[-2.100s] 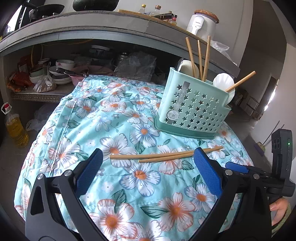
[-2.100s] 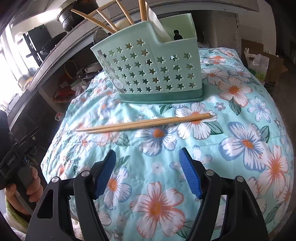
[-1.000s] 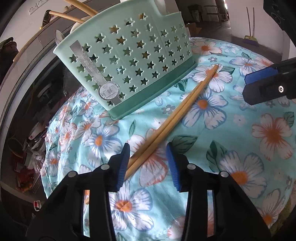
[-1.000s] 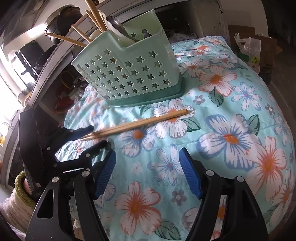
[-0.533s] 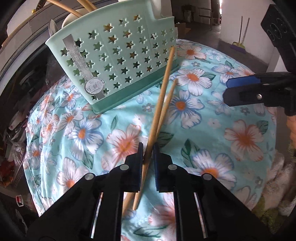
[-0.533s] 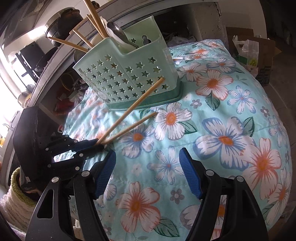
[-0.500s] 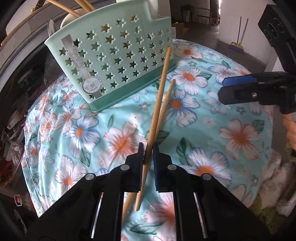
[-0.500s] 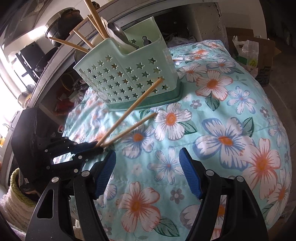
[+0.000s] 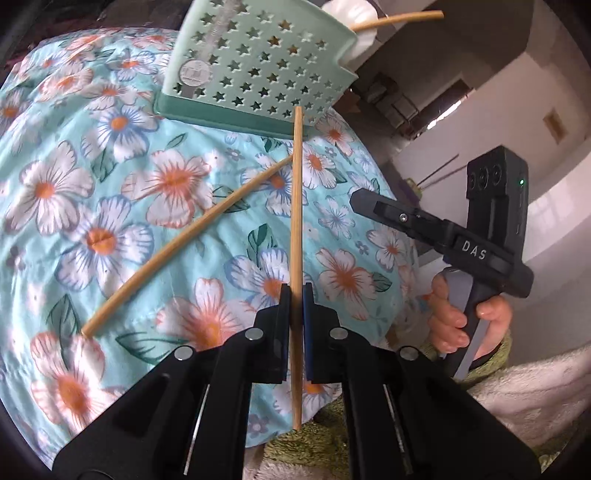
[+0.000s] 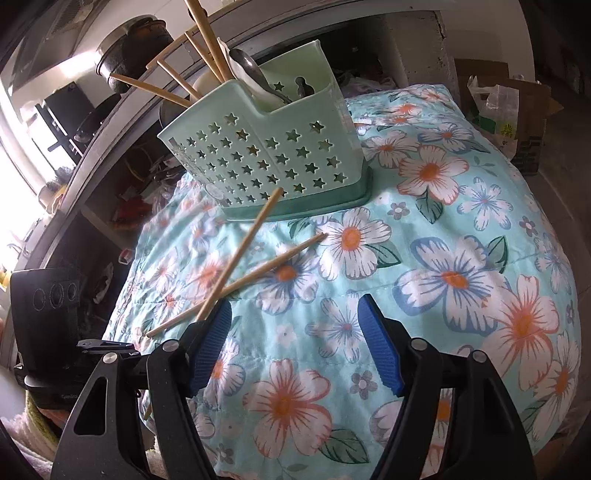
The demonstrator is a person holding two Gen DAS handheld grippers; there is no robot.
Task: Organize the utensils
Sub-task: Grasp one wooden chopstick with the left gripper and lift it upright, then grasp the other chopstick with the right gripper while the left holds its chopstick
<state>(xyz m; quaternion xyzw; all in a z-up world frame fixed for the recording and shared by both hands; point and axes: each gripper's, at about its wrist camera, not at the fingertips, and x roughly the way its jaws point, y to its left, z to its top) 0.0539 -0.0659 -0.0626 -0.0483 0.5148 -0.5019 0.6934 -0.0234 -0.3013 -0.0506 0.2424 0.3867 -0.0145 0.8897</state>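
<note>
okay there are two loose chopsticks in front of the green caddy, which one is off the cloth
The straight chopstick, clamped in the left tool and raised. The other chopstick lies flat on the floral cloth.

Floral quilt [image 10: 461, 229] w/ caddy [image 10: 266, 166], one chopstick [image 9: 177, 243].

Place: a lived-in home kitchen, busy and a bit cluttered.
Counter: a long grey counter [image 10: 122, 122] curves across the back, with a dark cooking pot [image 10: 135, 35] sitting on top.
Under the counter: open shelving [image 10: 110, 206] crammed with kitchen odds and ends, too dim to name.
Work surface: a floral quilted cloth [image 10: 461, 229], turquoise with orange-centred flowers.
Kitchenware: a mint-green utensil caddy [image 10: 273, 162] with star cut-outs, holding chopsticks [image 10: 207, 40] and a spoon [image 10: 251, 72].
Corner: cardboard boxes [image 10: 517, 110] and a plastic bag on the floor.
Beyond: pale plaster walls [image 9: 509, 88], plainly domestic.
</note>
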